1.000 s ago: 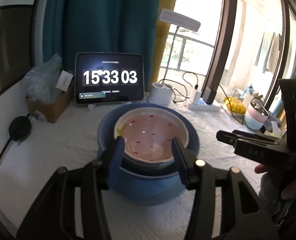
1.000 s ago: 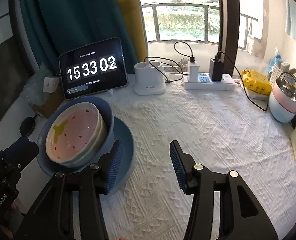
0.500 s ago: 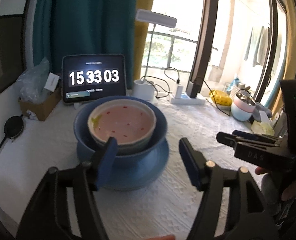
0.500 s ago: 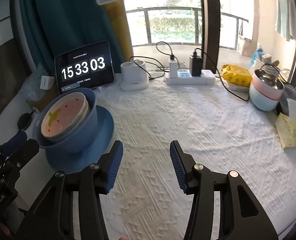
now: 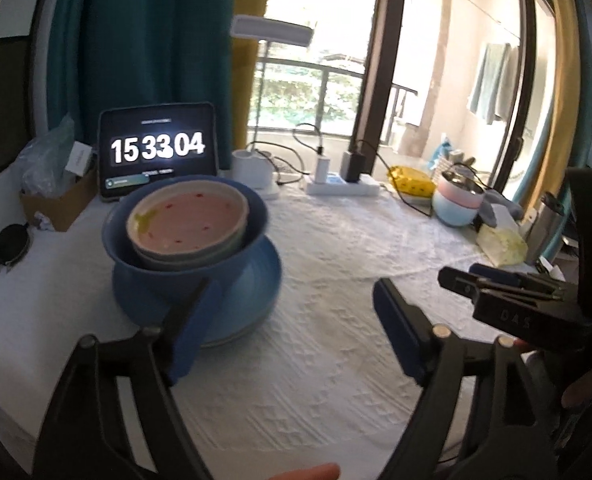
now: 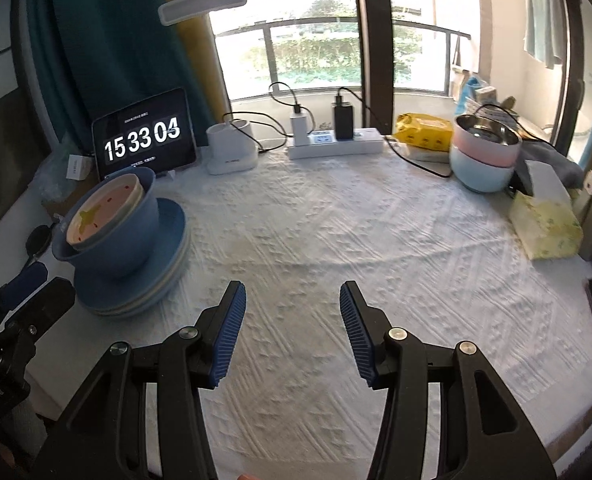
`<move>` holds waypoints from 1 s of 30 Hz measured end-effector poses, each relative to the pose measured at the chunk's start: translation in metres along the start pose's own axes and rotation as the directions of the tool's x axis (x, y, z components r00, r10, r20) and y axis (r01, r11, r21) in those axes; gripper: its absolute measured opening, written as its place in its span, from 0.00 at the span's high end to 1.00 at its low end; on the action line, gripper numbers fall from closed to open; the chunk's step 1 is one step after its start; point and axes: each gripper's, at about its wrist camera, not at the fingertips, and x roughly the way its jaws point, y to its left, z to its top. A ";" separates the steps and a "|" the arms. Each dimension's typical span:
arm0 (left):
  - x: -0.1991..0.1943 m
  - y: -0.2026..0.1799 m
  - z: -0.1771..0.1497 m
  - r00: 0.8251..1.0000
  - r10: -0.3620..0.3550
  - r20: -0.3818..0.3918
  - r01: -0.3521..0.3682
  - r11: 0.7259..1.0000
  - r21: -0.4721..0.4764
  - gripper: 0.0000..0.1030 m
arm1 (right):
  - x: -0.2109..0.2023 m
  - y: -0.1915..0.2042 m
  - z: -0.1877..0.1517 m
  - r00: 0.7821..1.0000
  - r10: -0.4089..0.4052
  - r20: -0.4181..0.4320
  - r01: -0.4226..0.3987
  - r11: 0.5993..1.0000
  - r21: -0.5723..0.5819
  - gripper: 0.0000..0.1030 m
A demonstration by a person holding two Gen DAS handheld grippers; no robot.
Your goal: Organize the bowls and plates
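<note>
A pink bowl with red dots (image 5: pixel 188 220) sits nested in a blue bowl (image 5: pixel 160 276), which stands on stacked blue plates (image 5: pixel 256 292) at the table's left. The same stack shows in the right wrist view, with the pink bowl (image 6: pixel 100 210), blue bowl (image 6: pixel 116 256) and plates (image 6: pixel 168 248). My left gripper (image 5: pixel 292 328) is open and empty, just in front of and to the right of the stack. My right gripper (image 6: pixel 292 332) is open and empty over the white tablecloth, right of the stack.
A tablet clock (image 6: pixel 144 138), white lamp base (image 6: pixel 232 152) and power strip with cables (image 6: pixel 335 140) line the back. Stacked pink and light-blue bowls (image 6: pixel 483 156), a yellow pack (image 6: pixel 423 128) and a tissue box (image 6: pixel 547 224) sit at the right. A cardboard box (image 5: pixel 56 204) is at far left.
My left gripper has let go of the bowls, opened wide and pulled back and to the right. My right gripper has also drawn back from the stack, still open.
</note>
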 end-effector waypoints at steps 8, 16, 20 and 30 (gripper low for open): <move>-0.014 -0.025 -0.003 0.998 -0.052 0.037 0.051 0.998 0.022 0.13 | -0.023 -0.022 -0.013 0.999 -0.041 0.034 0.040 0.999 0.022 0.49; -0.043 -0.039 0.002 0.990 -0.045 0.136 0.039 0.998 0.046 0.12 | -0.048 -0.037 -0.016 0.994 -0.067 0.085 0.064 0.997 0.039 0.48; -0.056 -0.041 0.005 0.985 -0.018 0.174 0.009 0.999 0.050 0.12 | -0.066 -0.041 -0.016 0.988 -0.080 0.135 0.076 0.996 0.034 0.40; -0.084 -0.043 0.007 0.969 0.028 0.246 -0.048 0.996 0.075 0.01 | -0.103 -0.048 -0.013 0.971 -0.092 0.221 0.088 0.996 0.030 0.26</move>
